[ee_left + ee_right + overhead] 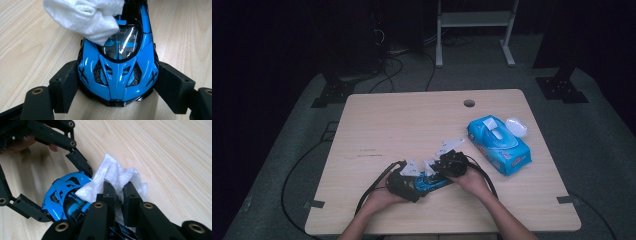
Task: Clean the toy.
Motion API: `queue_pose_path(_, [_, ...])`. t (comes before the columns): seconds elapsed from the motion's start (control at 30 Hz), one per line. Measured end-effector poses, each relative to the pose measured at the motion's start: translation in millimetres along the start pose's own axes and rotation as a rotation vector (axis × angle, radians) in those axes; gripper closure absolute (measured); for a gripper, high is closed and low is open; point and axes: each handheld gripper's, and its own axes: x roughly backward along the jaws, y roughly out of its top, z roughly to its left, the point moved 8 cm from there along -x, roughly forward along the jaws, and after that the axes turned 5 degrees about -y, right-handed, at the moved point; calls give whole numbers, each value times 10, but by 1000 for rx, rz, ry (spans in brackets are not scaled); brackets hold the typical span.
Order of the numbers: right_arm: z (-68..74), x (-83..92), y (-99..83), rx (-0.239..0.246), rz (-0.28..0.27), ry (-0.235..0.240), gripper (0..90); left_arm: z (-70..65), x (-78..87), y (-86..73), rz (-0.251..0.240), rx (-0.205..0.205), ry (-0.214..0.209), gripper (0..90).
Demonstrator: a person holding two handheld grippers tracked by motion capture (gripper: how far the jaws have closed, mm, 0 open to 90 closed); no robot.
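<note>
A glossy blue toy car (117, 72) lies on the wooden table, its nose clamped between the pads of my left gripper (116, 86), which is shut on it. In the high view the car (430, 182) sits near the table's front edge between both hands, with the left gripper (411, 185) at its left end. My right gripper (119, 195) is shut on a crumpled white wipe (113, 178), which rests on the car's roof and windscreen. From the left gripper's camera the wipe (85, 17) covers the upper left of the windscreen. In the high view the right gripper (447, 167) stands over the car.
A blue pack of wet wipes (498, 144) lies at the right of the table, with its white lid (516, 126) beside it. A round cable hole (469, 103) sits near the far edge. Black cables trail off the front left of the table (377, 125).
</note>
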Motion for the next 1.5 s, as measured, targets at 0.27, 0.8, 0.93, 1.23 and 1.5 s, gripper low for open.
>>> queue_pose_path(0.27, [88,-29,22,18,-14,33,822,0,1,-2,-2,-1,-1,236])
queue_pose_path(0.8, [-397,639,-263,-18,-23,-69,823,1,3,-5,0,-4,-6,236])
queue_pose_path(0.93, [-348,769,-416,-6,21,-30,823,-1,1,-5,-2,-1,-6,236])
queue_pose_path(1.23, [-253,451,-416,24,20,-65,819,0,-2,0,-4,-4,-8,237])
queue_pose_path(1.5, [-163,525,-469,51,41,-35,823,3,-3,0,-8,-6,-9,237])
